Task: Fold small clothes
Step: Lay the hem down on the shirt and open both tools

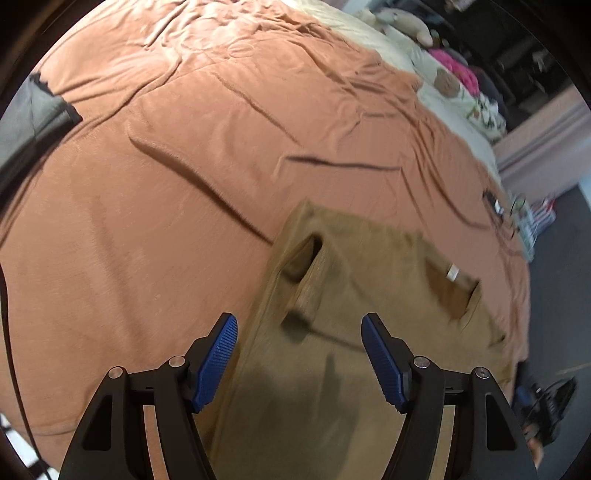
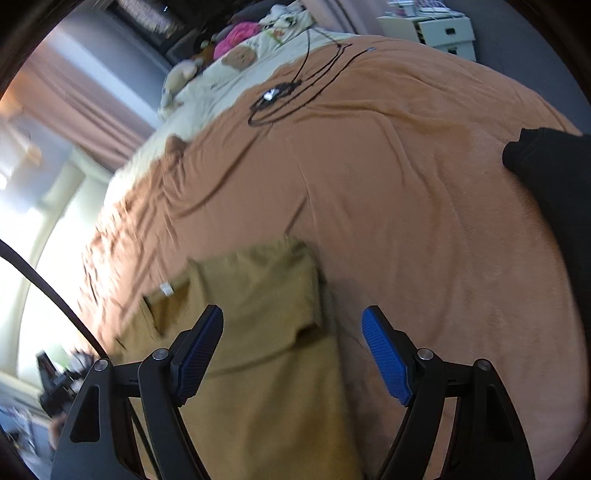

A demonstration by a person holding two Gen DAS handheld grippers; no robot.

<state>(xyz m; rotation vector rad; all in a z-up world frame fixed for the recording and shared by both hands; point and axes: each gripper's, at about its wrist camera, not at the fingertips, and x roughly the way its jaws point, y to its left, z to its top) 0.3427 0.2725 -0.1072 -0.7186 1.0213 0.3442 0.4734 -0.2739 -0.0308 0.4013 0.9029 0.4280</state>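
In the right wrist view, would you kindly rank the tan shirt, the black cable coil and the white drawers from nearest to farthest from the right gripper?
1. Tan shirt, under the right gripper.
2. Black cable coil, mid-bed, upper centre.
3. White drawers, beyond the bed, top right.

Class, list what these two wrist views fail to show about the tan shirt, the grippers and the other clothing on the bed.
- Tan shirt: its near end runs under the left gripper and off the bottom edge; motion blur smears its folds.
- Small white tag at the collar: too small and blurred to read.
- Black garment: cut by the right edge of the right wrist view.
- Grey garment: cut by the left wrist view's left edge.
- Right gripper: open, empty.
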